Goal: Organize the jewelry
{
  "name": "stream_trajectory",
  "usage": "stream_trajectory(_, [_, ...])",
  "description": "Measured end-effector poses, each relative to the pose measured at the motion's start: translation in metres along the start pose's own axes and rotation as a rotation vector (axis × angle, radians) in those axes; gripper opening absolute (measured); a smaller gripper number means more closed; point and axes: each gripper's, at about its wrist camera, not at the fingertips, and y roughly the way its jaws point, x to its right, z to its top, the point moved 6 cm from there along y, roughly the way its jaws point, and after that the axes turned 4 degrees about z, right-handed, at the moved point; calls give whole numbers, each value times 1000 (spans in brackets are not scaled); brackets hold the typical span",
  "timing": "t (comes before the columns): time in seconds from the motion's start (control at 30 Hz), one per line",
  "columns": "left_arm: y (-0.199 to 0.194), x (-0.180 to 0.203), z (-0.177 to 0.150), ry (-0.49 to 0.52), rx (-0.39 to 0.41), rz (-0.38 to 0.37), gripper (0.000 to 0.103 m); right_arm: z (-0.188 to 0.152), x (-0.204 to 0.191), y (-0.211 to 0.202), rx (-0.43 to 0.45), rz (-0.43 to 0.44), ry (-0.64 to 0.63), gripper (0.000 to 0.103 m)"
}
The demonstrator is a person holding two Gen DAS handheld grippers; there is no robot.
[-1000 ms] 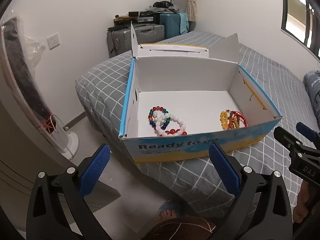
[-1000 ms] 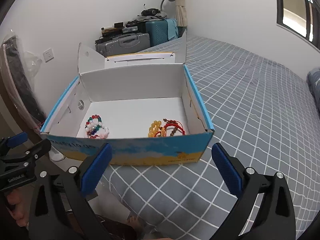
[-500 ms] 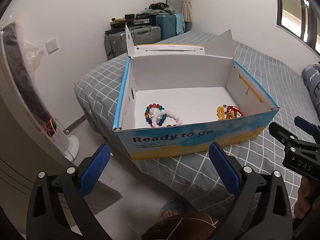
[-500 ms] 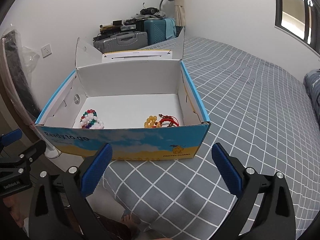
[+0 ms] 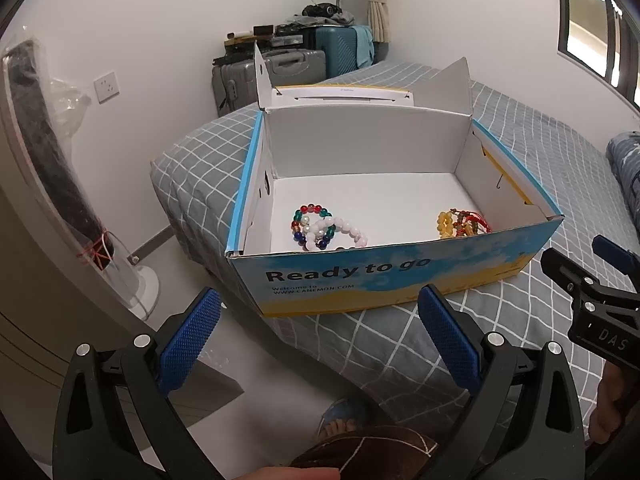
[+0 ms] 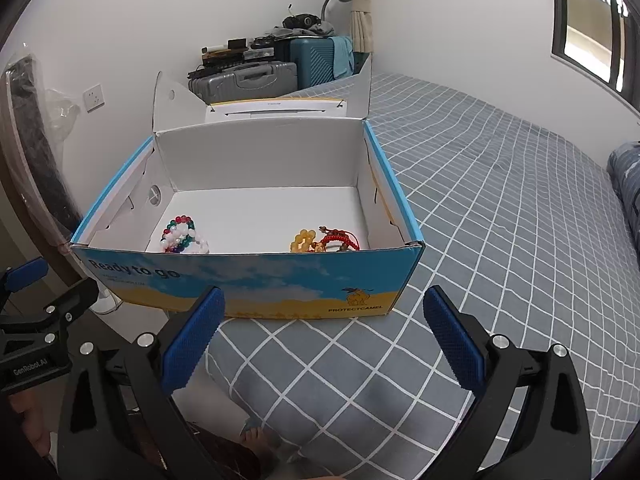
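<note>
An open blue and yellow cardboard box [image 5: 400,280] [image 6: 248,276] stands at the corner of the bed. Inside at the left lie multicoloured and white bead bracelets [image 5: 324,228] [image 6: 182,236]. Inside at the right lie yellow bead and red cord bracelets [image 5: 460,224] [image 6: 324,240]. My left gripper [image 5: 320,336] is open and empty, in front of the box. My right gripper [image 6: 324,332] is open and empty, in front of the box over the bedspread; it also shows in the left wrist view [image 5: 592,280].
The bed has a grey checked cover [image 6: 500,208]. Suitcases [image 5: 288,68] with clutter stand against the far wall. A wrapped standing fan [image 5: 52,152] is at the left. The box lid [image 5: 344,94] is folded back behind the box. A foot [image 5: 340,426] is on the floor below.
Both grippers have drawn back and lowered in front of the box, so its front wall hides more of the bracelets. Both stay open and empty.
</note>
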Motion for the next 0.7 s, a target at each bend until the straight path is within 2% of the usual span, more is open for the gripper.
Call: stream_trajectory(0.7, [2, 2, -2, -20, -14, -9, 97, -2, 3, 0, 3, 3, 8, 95])
